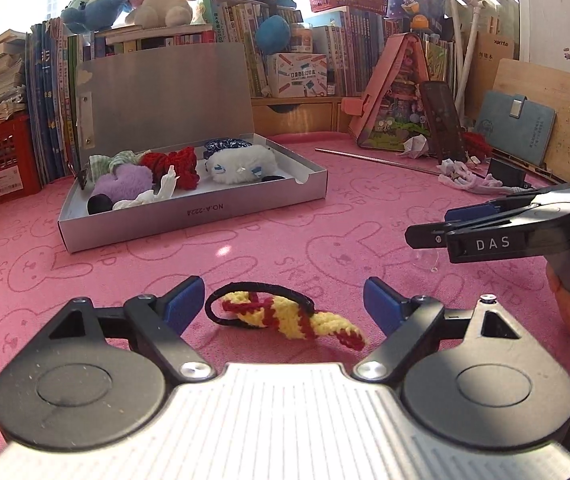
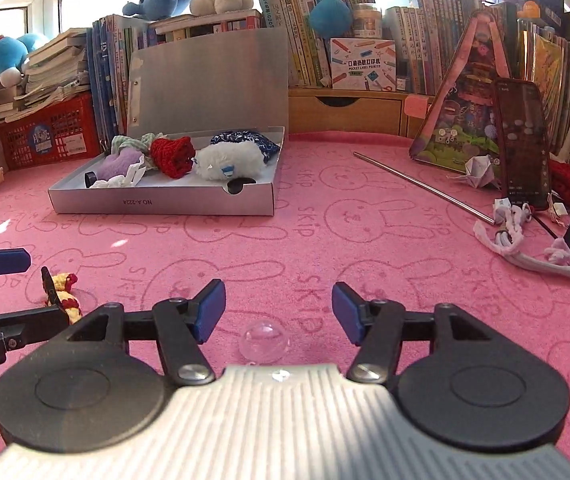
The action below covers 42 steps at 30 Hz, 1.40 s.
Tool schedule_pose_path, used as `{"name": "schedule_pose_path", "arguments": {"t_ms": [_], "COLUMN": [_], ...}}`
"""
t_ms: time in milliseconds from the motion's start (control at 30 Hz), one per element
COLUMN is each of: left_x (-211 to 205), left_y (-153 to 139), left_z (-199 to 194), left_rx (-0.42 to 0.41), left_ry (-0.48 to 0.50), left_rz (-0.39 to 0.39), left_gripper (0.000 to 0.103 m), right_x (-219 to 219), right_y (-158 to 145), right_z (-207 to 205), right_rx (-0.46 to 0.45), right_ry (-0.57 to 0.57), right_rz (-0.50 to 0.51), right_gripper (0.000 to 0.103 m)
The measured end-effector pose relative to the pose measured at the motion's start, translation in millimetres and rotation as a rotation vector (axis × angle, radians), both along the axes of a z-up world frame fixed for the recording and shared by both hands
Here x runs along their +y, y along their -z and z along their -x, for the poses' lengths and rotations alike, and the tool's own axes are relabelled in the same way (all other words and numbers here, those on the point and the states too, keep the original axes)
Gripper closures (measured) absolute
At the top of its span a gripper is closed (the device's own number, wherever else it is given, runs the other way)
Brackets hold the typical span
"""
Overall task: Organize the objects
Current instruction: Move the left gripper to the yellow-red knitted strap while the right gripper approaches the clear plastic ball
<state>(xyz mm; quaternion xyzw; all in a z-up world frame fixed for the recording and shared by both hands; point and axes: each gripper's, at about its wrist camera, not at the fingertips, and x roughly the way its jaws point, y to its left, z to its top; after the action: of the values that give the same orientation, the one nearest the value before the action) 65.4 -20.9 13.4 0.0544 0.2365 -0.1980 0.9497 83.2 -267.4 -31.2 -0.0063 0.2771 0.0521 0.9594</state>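
You held the left tool spread astride the yellow-and-red crocheted hair tie on the pink desk, untouched, and the right tool spread around the clear dome, presumably readying both for the open box.

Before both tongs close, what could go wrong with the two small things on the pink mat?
1. The clear plastic dome lies between the open right tongs; smooth and rounded, it may slip out or get crushed.
2. The yellow-and-red crocheted hair tie sits between the open left tongs; its black elastic loop may snag on one pad.
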Motion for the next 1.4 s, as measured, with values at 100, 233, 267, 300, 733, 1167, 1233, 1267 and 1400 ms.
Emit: {"name": "schedule_pose_path", "arguments": {"t_ms": [100,233,267,300,733,1167,1233,1267,1400], "left_x": [1,1,1,1,0,1,2,2,3], "left_y": [2,4,4,5,11,13,14,14,15], "left_z": [-1,-3,-3,-3,-6,-8,-8,-8,-8], "left_rx": [0.008,0.018,0.02,0.021,0.045,0.056,0.06,0.061,0.063], "left_ry": [-0.012,-0.024,-0.024,-0.025,-0.058,-0.066,-0.07,-0.072,-0.085], "left_rz": [-0.001,-0.008,-0.009,-0.009,-0.012,0.0,0.005,0.008,0.016], "left_gripper": [0.014,0.014,0.014,0.014,0.014,0.014,0.013,0.013,0.013], "right_x": [0,-4,-4,-4,11,-9,-12,-12,4], "right_y": [4,7,8,9,12,11,9,9,11], "right_z": [8,16,18,20,23,14,15,15,19], "right_rx": [0.008,0.025,0.029,0.029,0.006,0.017,0.023,0.029,0.024], "right_ry": [0.003,-0.001,-0.008,-0.016,-0.058,0.116,0.1,0.087,0.052], "right_rz": [0.063,0.104,0.116,0.129,0.18,0.268,0.219,0.2,0.258], "right_gripper": [0.031,0.029,0.029,0.029,0.029,0.028,0.028,0.028,0.028]}}
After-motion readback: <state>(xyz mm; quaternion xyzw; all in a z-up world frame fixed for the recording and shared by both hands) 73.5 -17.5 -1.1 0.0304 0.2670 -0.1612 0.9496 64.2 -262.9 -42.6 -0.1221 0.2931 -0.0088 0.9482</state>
